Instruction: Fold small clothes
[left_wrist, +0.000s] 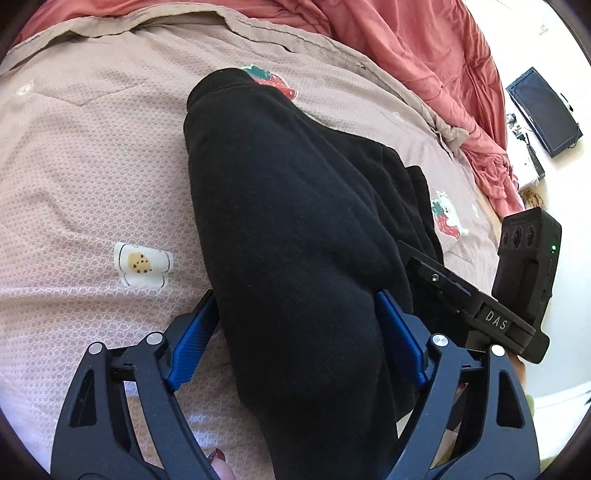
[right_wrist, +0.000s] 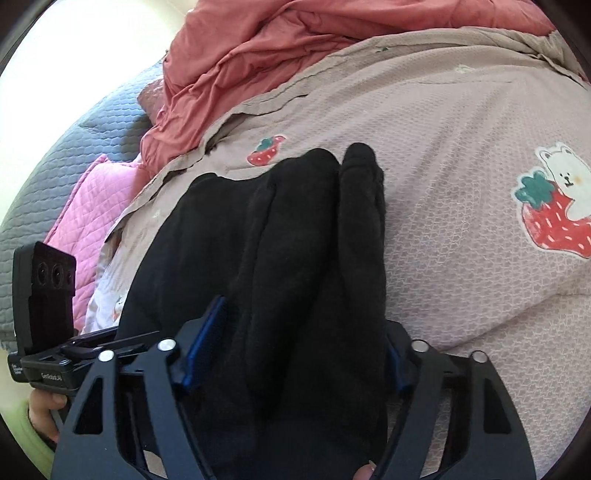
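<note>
Mauve waffle bedspread (left_wrist: 92, 177), coral duvet (left_wrist: 424, 44) bunched behind.

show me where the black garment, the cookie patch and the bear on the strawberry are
black garment (left_wrist: 295, 236), left wrist view, middle of the bunched fabric.
cookie patch (left_wrist: 142, 264), left wrist view, on the cookie print.
bear on the strawberry (right_wrist: 554, 199), right wrist view, between the bear's face and the red berry.

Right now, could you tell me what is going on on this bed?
A person is folding a black garment on a pinkish-beige bedspread printed with strawberries, using two handheld grippers. The left gripper and right gripper each straddle a bunched part of the cloth; whether the pads already pinch it is unclear.
</note>
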